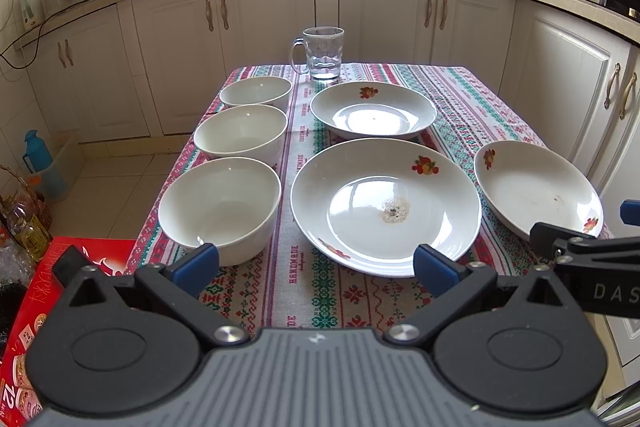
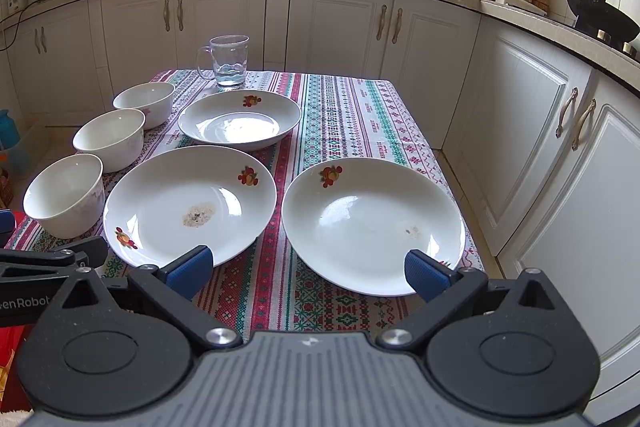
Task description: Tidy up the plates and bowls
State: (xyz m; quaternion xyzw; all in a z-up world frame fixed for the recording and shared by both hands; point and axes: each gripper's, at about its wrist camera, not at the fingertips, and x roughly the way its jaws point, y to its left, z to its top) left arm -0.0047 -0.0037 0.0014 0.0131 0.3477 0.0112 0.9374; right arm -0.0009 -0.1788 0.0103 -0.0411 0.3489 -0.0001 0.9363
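Note:
Three white bowls stand in a row on the left of the table: near [image 1: 220,205] [image 2: 64,195], middle [image 1: 241,135] [image 2: 109,137], far [image 1: 256,93] [image 2: 144,101]. Three white fruit-print plates lie to their right: a stained middle plate [image 1: 386,205] [image 2: 190,205], a far plate [image 1: 373,109] [image 2: 239,119], and a right plate [image 1: 538,189] [image 2: 372,225]. My left gripper [image 1: 316,267] is open and empty at the near edge, in front of the near bowl and stained plate. My right gripper [image 2: 308,271] is open and empty, in front of the right plate.
A glass mug [image 1: 323,53] [image 2: 229,61] stands at the table's far edge. The patterned tablecloth [image 1: 460,99] covers the table. White cabinets [image 2: 520,131] run behind and close on the right. A red box [image 1: 36,299] and bottles sit on the floor at left.

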